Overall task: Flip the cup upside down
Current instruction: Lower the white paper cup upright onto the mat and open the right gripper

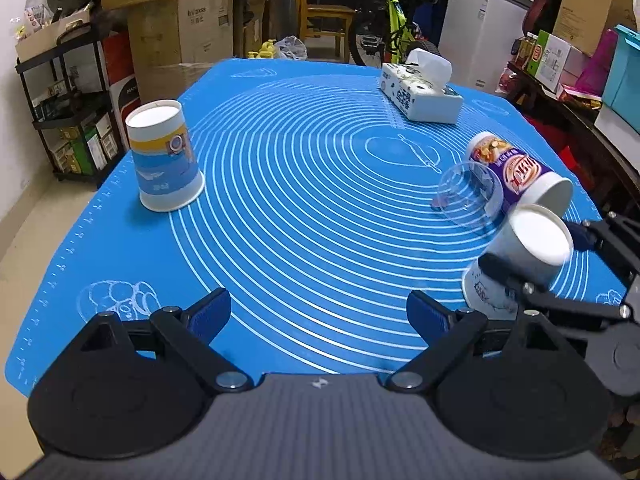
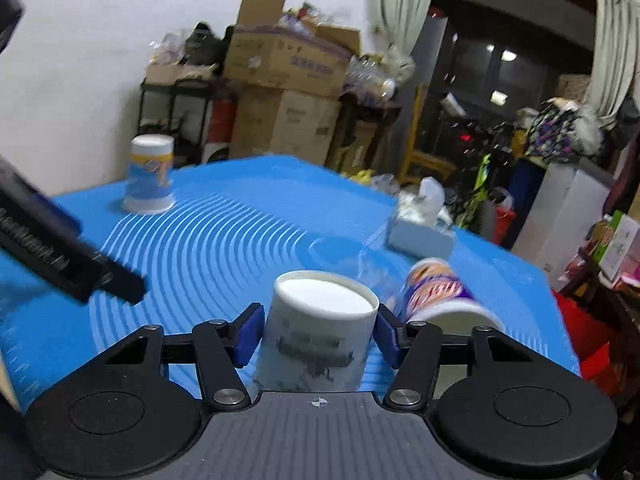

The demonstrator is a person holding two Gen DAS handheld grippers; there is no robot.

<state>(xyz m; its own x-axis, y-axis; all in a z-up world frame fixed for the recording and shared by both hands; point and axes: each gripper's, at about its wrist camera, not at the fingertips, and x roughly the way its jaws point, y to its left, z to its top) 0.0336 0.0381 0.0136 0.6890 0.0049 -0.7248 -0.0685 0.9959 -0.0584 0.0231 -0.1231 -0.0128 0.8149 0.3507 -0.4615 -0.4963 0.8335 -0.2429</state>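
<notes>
Gripping a white paper cup (image 2: 316, 336) between its two blue pads (image 2: 247, 334), the right gripper (image 2: 316, 334) holds it at the near right of a blue baking mat (image 1: 304, 184) printed with white rings. From the right wrist camera the cup's flat white base faces up and away, with grey print on its side, and each pad presses one side of the cup. From the left wrist camera the same cup (image 1: 520, 260) sits tilted in the right gripper (image 1: 536, 256) at the right edge of the mat, base end raised; whether its rim touches the mat cannot be told. The left gripper (image 1: 320, 316) hovers over the near edge of the mat with its fingers spread wide and nothing between them. Just beyond the held cup, a purple printed paper cup (image 1: 520, 172) lies on its side, and a clear plastic cup (image 1: 470, 194) lies on its side against it. At the far left of the mat, a blue and yellow paper cup (image 1: 166, 156) stands upside down. A white tissue box (image 1: 420, 94) rests near the far right edge. Cardboard boxes (image 1: 180, 20) are stacked behind the table.
</notes>
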